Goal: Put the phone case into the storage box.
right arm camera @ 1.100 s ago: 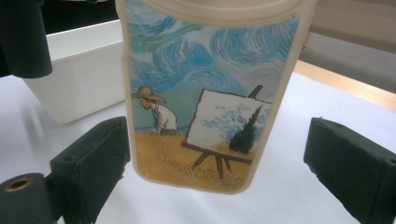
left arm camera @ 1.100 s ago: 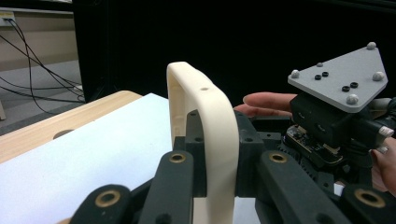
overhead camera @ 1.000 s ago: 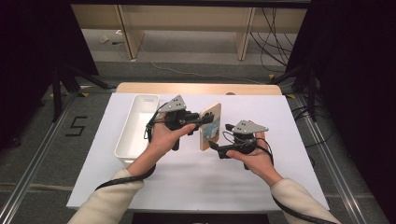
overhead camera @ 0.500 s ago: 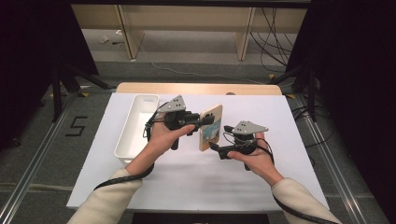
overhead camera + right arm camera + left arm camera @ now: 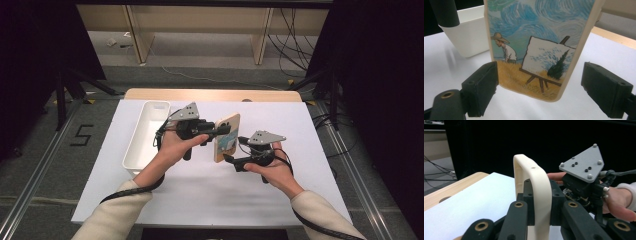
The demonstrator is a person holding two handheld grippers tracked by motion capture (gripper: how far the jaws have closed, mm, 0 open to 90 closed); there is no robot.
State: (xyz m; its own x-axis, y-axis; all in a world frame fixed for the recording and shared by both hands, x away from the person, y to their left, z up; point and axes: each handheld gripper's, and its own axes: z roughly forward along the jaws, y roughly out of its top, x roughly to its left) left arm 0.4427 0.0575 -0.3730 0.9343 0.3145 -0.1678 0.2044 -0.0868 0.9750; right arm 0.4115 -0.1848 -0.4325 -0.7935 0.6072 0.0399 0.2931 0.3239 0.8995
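A cream phone case [image 5: 226, 137] with a painted scene of a man in a straw hat and an easel [image 5: 534, 50] stands on end above the white table. My left gripper [image 5: 220, 131] is shut on its upper edge, the cream rim [image 5: 536, 185] pinched between the jaws. My right gripper [image 5: 229, 159] comes in from the right at the case's lower end. Its jaws have just been closing a little, and the case sits between them. The left pad [image 5: 482, 87] is close to the case's edge, while the right pad [image 5: 606, 92] stands apart from it.
A long white tray [image 5: 145, 135] lies at the table's left, behind the case in the right gripper view [image 5: 466, 37]. The white tabletop [image 5: 200, 195] has a wooden strip [image 5: 210, 94] along its far edge. The right gripper's grey plate [image 5: 581, 165] is beside the left jaws.
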